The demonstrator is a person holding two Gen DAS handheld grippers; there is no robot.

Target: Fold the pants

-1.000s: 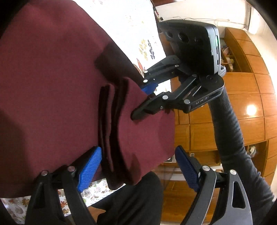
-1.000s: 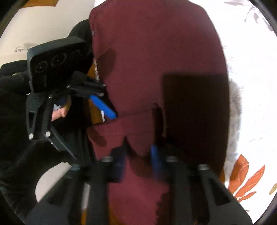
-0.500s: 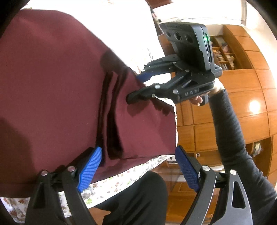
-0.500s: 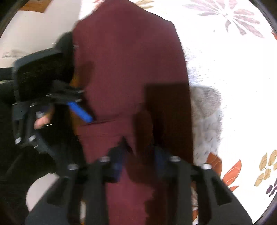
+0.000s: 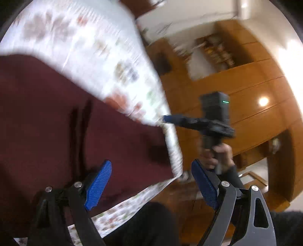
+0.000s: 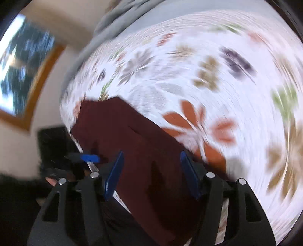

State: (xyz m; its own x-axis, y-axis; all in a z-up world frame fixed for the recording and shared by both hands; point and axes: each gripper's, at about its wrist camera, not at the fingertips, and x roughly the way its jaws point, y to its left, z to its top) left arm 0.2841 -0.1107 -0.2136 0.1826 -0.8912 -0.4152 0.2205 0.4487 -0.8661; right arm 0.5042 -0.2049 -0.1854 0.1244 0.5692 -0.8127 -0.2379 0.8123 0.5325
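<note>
A floral sheet [image 5: 98,53] carries the pants [image 5: 56,121], folded flat; the left gripper [image 5: 151,181] gapes empty beside them, the right gripper [image 6: 151,176] (just opening) is clear, its fold apparently laid.

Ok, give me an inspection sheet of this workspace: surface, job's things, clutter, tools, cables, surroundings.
Surface: white floral cloth over the table, blurred by motion.
Job's things: maroon pants lying folded on the cloth near its edge, fold layers visible.
Clutter: grey fabric at the far edge of the cloth.
Tools: left tool open, nothing between its pads; right tool open, its jaws just opening, off the pants, a hand on its handle.
Cables: nothing seen.
Surroundings: wooden cabinets with shelves; framed picture on a pale wall.
</note>
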